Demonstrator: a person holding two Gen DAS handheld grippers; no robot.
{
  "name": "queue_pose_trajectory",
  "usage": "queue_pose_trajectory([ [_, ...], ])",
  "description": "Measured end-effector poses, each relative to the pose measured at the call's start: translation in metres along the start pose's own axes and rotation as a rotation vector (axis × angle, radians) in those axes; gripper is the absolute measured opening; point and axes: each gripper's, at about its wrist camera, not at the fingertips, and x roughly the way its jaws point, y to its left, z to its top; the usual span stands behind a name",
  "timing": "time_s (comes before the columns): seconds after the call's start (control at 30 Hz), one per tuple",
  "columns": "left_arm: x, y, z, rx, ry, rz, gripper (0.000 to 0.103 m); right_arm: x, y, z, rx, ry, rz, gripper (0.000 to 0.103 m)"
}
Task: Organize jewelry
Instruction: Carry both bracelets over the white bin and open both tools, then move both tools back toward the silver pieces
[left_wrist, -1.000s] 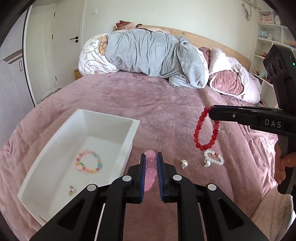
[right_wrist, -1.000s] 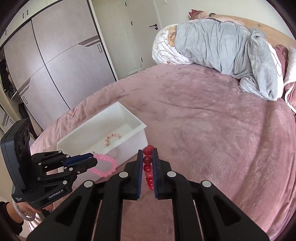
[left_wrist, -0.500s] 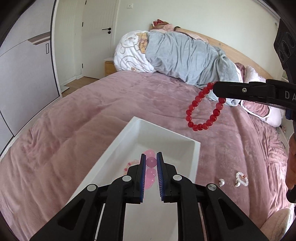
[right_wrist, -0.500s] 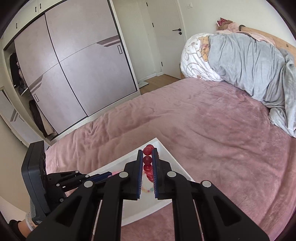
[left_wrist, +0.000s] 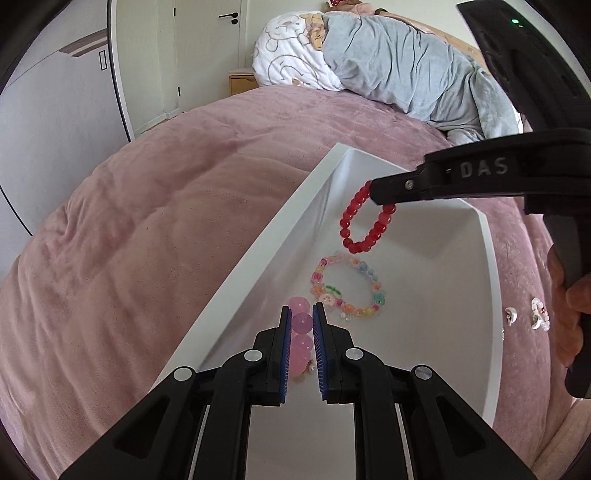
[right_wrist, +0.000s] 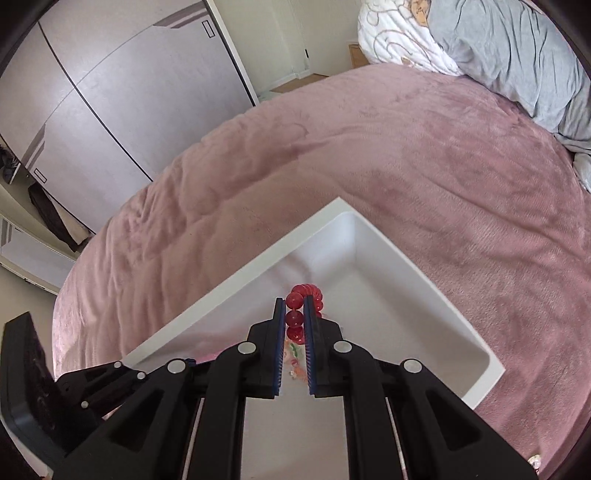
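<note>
White bin (left_wrist: 255, 254) on pink bedspread (left_wrist: 147, 229), long side running away from both cameras. Left gripper (left_wrist: 300, 317) over the bin's near end, fingers pressed in on a pink bead bracelet (left_wrist: 301, 323); three pale pink beads stacked between the blue pads, the rest of the loop hidden below the fingers. Right gripper (right_wrist: 295, 314) reaching in from the right in the left wrist view, above the bin's far half, fingers pinching a red bead bracelet (left_wrist: 364, 221) by its top; loop hanging free below the tips, clear of the bin floor. From the right wrist view, red beads clamped between the pads, a bunch of them bulging beyond the fingertips. Multicoloured bead bracelet (left_wrist: 347, 286) flat on the bin floor, between the two held bracelets, touching neither gripper. Small pieces (left_wrist: 528, 314), white and silvery, on the bedspread just outside the bin's right wall, near the hand (left_wrist: 572, 306) on the right gripper's handle; too small to tell exactly what kind. Grey duvet (left_wrist: 406, 66) and white patterned pillow (left_wrist: 288, 55) heaped at the head of the bed, well apart from the bin. Wardrobe doors (right_wrist: 122, 92) beyond the bed's edge.
</note>
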Motion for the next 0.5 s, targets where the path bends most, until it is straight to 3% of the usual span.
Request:
queue_pose_trajectory([
  [0.07,0.002,-0.002,-0.003,0.013,-0.002,0.018,0.019,0.015,0.003,-0.005,-0.012,0.026,-0.015,0.01],
  [0.17,0.0,-0.005,-0.004,0.025,-0.024,0.057,0.039,0.027,0.007,-0.014,-0.021,0.057,-0.019,0.012],
  [0.23,-0.002,-0.006,-0.003,0.025,-0.034,0.053,0.042,0.026,0.009,-0.017,-0.029,0.057,-0.012,0.013],
  [0.37,-0.017,-0.009,-0.002,0.013,-0.082,0.055,0.046,0.001,0.011,-0.014,-0.061,0.009,-0.007,0.033],
  [0.5,-0.042,-0.017,0.003,-0.003,-0.144,0.042,0.049,-0.048,0.006,-0.005,-0.09,-0.062,0.012,0.033],
])
